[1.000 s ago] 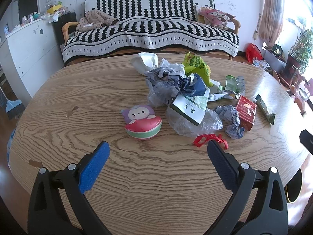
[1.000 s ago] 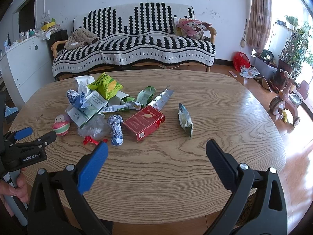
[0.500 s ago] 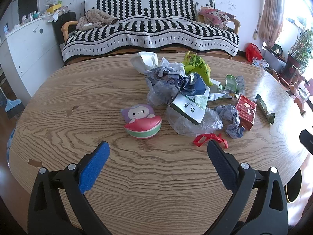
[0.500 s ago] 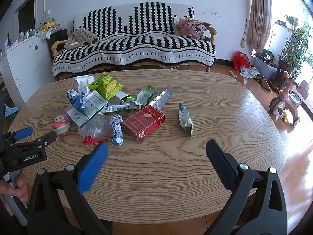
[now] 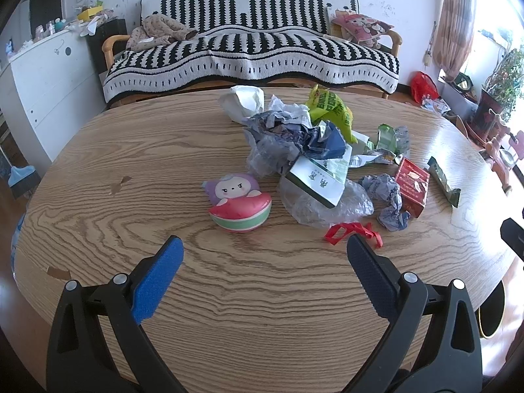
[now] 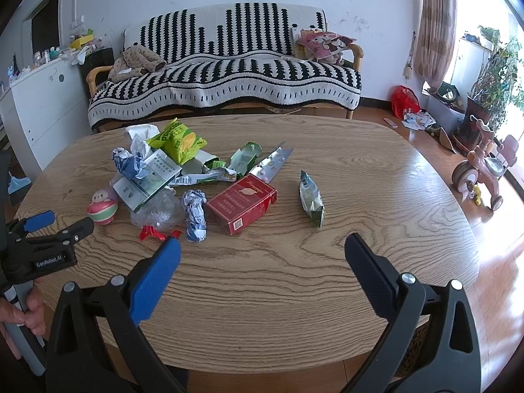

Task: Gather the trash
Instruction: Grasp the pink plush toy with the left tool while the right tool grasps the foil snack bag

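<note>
Evidently nothing is collected yet: both the left hand-held gripper (image 5: 262, 255) and right hand-held gripper (image 6: 262, 253) hover spread wide and empty; trash (image 6: 196, 183) litters the desk (image 6: 360, 196). Next, pick one piece, perhaps the red ribbon (image 5: 352, 232).

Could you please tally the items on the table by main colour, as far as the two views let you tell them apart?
Red: 2, the red box and red ribbon
Green or yellow-green: 3, the snack bag, torn green wrapper, dark green packet
Blue-white crumpled paper: 2
Pink toy: 1
Total: 8
</note>
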The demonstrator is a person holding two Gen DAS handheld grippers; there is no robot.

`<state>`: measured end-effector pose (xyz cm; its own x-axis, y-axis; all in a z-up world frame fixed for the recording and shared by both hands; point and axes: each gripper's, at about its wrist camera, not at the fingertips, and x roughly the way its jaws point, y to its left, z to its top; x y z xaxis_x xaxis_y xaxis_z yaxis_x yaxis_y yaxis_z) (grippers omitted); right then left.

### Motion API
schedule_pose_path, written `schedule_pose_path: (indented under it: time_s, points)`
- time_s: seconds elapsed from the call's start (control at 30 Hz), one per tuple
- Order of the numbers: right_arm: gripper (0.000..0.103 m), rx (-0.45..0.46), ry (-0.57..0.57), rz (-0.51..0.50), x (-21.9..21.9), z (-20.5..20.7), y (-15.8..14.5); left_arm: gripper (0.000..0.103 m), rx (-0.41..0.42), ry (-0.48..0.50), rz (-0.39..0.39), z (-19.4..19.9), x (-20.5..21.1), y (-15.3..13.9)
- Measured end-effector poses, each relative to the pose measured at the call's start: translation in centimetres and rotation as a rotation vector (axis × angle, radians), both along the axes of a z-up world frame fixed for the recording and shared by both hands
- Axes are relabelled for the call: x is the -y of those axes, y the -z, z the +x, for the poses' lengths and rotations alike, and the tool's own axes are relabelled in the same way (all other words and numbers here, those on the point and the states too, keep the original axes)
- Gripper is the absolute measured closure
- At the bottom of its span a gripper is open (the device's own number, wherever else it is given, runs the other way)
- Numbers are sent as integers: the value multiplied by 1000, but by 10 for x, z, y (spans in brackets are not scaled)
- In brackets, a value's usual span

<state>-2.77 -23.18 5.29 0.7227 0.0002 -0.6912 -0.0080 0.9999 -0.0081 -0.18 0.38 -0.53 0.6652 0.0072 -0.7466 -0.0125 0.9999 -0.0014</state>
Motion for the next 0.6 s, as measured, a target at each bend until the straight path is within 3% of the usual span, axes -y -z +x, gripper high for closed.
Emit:
schedule_pose_path:
  time_s: [0.2,0.3,0.43,0.6]
  points:
    - [6,-57,-23,7,22,7,11,6,-24,-11,33,3,-17,15]
    - [6,-79,22,-1,46,16,21,6,-52,-1,84,12,-22,28]
    - [6,-100,98,-17,78,39,34,6,-103,-7,71,37,-29,43]
    - [6,-179,140,89,103,84,67,6,-137,-1,57,63,-25,56]
